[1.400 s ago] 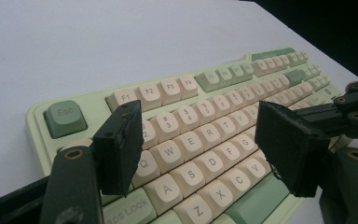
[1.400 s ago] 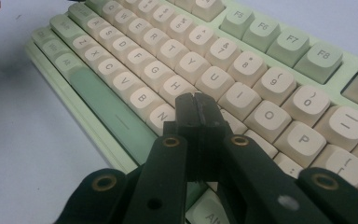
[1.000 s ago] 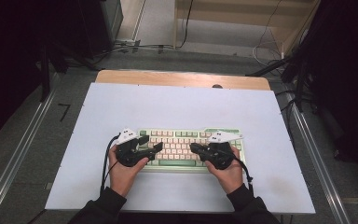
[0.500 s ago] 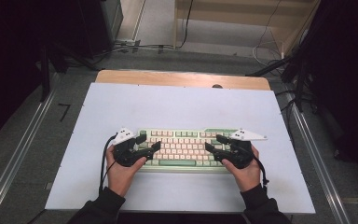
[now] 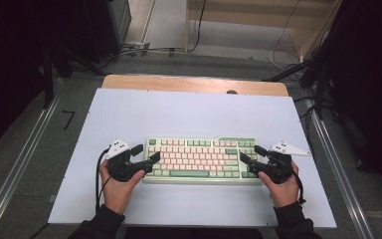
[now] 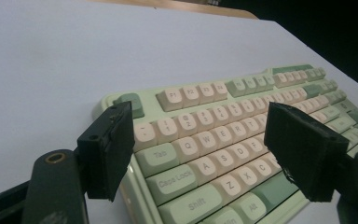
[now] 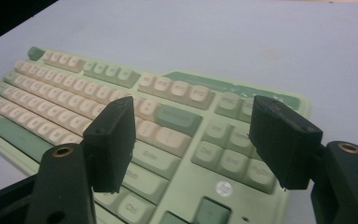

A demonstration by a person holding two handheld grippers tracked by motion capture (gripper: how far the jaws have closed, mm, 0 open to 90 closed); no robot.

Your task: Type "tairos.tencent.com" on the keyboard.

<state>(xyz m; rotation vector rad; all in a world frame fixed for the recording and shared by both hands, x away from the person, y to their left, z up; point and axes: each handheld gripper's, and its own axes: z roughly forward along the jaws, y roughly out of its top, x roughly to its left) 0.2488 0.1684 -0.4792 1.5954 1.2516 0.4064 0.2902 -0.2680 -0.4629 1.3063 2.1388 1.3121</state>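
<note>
A pale green keyboard (image 5: 201, 159) with cream and green keys lies flat near the front of the white sheet (image 5: 189, 114). My left gripper (image 5: 146, 153) sits at its left end, jaws wide apart and just opening further. In the left gripper view the left gripper (image 6: 200, 135) frames the keyboard (image 6: 205, 93) at its Tab and Caps Lock corner without touching it. My right gripper (image 5: 251, 154) sits at the right end, jaws also just opened wide. The right gripper (image 7: 193, 126) looks over the keyboard (image 7: 74, 84) near the Enter key and arrow cluster, its pads pressing on nothing.
The white sheet covers a wooden table (image 5: 194, 83) whose bare edge shows at the back. Metal rails (image 5: 15, 169) run along both sides. Cables (image 5: 283, 47) lie on the floor beyond the table.
My right hand slid right, from over the keys to the keyboard's right end, and its jaws went from shut to wide. My left hand shifted slightly left and its jaws spread a little.
</note>
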